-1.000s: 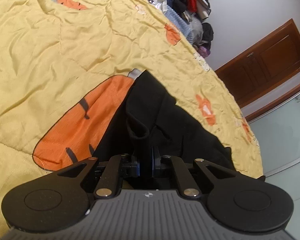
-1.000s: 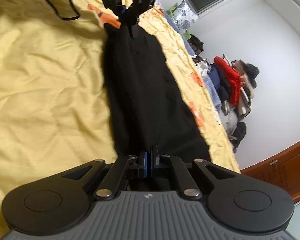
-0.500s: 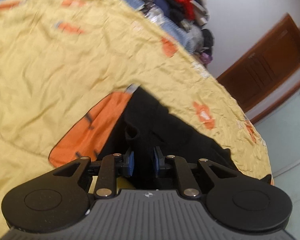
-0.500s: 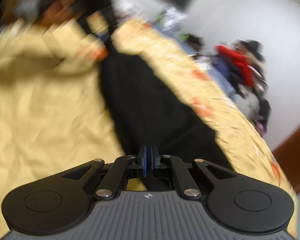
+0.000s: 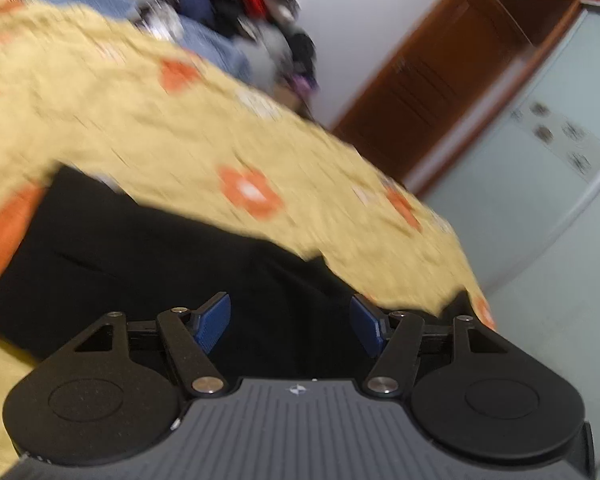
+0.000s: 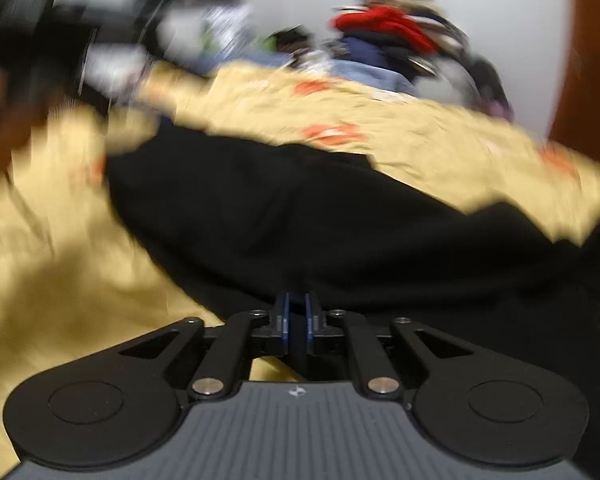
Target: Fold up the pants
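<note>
Two grippers work over a pair of black pants [image 5: 148, 248] that lies in a long strip across a yellow bedspread [image 5: 112, 120] printed with orange patches; a heap of clothes [image 5: 236, 4] sits at the far side by the wall, and a wooden door [image 5: 432, 76] stands beyond the bed; both views are smeared by motion. Left gripper [image 5: 290, 326]: its blue pads stand well apart and the jaws are opening; black cloth lies below and ahead of them, but neither pad presses on it, so it is released. Right gripper [image 6: 296, 320]: its jaws are only a narrow slit apart and opening; dark fabric seems to sit in the slit, though blur leaves it unclear whether the pads still pinch it.

By my reading the pants are soft, light and limp; they will sag and bunch from any single pinch and drag on the bedspread rather than slide; nothing about them is fragile. Best holds look like the outer corners of one short end, one gripper to each, with all layers pinched together so the strip lifts evenly.
</note>
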The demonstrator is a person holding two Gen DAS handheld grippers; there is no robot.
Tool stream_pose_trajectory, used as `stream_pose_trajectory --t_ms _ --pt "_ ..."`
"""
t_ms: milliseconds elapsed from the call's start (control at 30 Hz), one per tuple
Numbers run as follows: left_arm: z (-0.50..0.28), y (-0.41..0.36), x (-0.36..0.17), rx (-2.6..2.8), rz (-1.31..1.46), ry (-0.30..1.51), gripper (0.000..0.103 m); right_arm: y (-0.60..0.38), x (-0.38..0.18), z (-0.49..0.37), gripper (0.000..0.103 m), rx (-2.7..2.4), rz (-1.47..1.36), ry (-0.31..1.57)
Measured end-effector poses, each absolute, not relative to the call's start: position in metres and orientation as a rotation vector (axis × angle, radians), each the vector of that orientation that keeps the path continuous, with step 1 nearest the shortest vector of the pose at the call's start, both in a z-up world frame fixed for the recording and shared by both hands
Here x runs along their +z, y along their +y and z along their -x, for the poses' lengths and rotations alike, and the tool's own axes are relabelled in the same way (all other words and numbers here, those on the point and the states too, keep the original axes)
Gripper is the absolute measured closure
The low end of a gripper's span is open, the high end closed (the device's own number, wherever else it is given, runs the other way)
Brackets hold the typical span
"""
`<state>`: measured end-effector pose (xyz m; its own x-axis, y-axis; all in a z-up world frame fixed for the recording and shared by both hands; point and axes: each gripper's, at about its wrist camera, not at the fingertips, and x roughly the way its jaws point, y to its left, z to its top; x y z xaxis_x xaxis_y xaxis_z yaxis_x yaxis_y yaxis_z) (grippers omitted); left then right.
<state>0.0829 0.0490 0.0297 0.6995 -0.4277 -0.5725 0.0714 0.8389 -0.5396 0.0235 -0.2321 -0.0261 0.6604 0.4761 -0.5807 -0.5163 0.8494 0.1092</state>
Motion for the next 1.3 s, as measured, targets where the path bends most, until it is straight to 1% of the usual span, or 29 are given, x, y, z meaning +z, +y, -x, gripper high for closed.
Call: stream_pose_trajectory --t_ms 33,67,100,133,167,267,367,433,500,600,633,800,833,867,900,933,967,1000,1033,1200,1300 --pt "-0.084 0.041 0.026 -0.310 0.506 0.770 0.036 -0.253 -0.024 -0.022 0.081 0.512 -0.019 0.631" --pt "-0.082 0.034 0.023 -0.326 0.493 0.775 0.036 -0.272 -0.023 -0.020 0.064 0.450 -0.080 0.620" --pt "-0.081 0.027 0.020 -0.339 0.478 0.776 0.036 -0.294 -0.020 -0.017 0.052 0.358 -0.132 0.600" --pt "-0.080 0.021 0.018 -0.347 0.466 0.781 0.036 -0.314 -0.018 -0.011 0.027 0.261 -0.164 0.571" --pt "-0.081 0.014 0.014 -0.359 0.458 0.789 0.036 -0.336 -0.014 -0.003 0.018 0.157 -0.198 0.528" --pt "-0.087 -0.005 0.000 -0.392 0.401 0.826 0.034 -0.408 -0.006 0.027 0.018 -0.109 -0.322 0.388" --pt "-0.092 -0.020 -0.020 -0.389 0.346 0.889 0.034 -0.471 -0.009 0.050 0.018 -0.345 -0.423 0.351" --pt "-0.089 -0.023 -0.028 -0.375 0.334 0.880 0.033 -0.511 -0.018 0.067 0.018 -0.395 -0.596 0.353" --pt "-0.084 -0.028 -0.028 -0.371 0.295 0.854 0.030 -0.543 -0.036 0.085 0.018 -0.380 -0.847 0.335" --pt "-0.080 -0.035 -0.030 -0.368 0.253 0.835 0.025 -0.568 -0.066 0.102 0.017 -0.339 -1.107 0.276" --pt "-0.078 -0.037 -0.030 -0.370 0.241 0.830 0.024 -0.570 -0.073 0.103 0.018 -0.323 -1.146 0.271" --pt "-0.077 -0.041 -0.030 -0.367 0.227 0.817 0.021 -0.561 -0.071 0.077 0.017 -0.322 -1.027 0.313" --pt "-0.077 -0.041 -0.030 -0.368 0.231 0.815 0.020 -0.560 -0.070 0.073 0.021 -0.325 -1.013 0.317" --pt "-0.077 -0.041 -0.030 -0.369 0.236 0.812 0.020 -0.561 -0.070 0.065 0.042 -0.336 -0.999 0.320" --pt "-0.078 -0.041 -0.031 -0.371 0.237 0.809 0.019 -0.561 -0.069 0.060 0.060 -0.350 -0.984 0.329" --pt "-0.077 -0.041 -0.031 -0.373 0.233 0.801 0.018 -0.561 -0.071 0.057 0.086 -0.367 -0.978 0.344" --pt "-0.075 -0.042 -0.032 -0.373 0.223 0.789 0.016 -0.562 -0.078 0.049 0.092 -0.376 -0.981 0.349" --pt "-0.073 -0.044 -0.033 -0.375 0.206 0.779 0.013 -0.562 -0.080 0.050 0.092 -0.378 -0.980 0.338" --pt "-0.071 -0.046 -0.034 -0.379 0.183 0.768 0.012 -0.562 -0.082 0.049 0.094 -0.385 -0.969 0.329" --pt "-0.058 -0.057 -0.035 -0.383 0.058 0.718 0.012 -0.567 -0.062 0.066 0.095 -0.504 -0.805 0.292" --pt "-0.055 -0.055 -0.032 -0.392 0.064 0.705 0.012 -0.571 -0.056 0.062 0.093 -0.526 -0.760 0.335"
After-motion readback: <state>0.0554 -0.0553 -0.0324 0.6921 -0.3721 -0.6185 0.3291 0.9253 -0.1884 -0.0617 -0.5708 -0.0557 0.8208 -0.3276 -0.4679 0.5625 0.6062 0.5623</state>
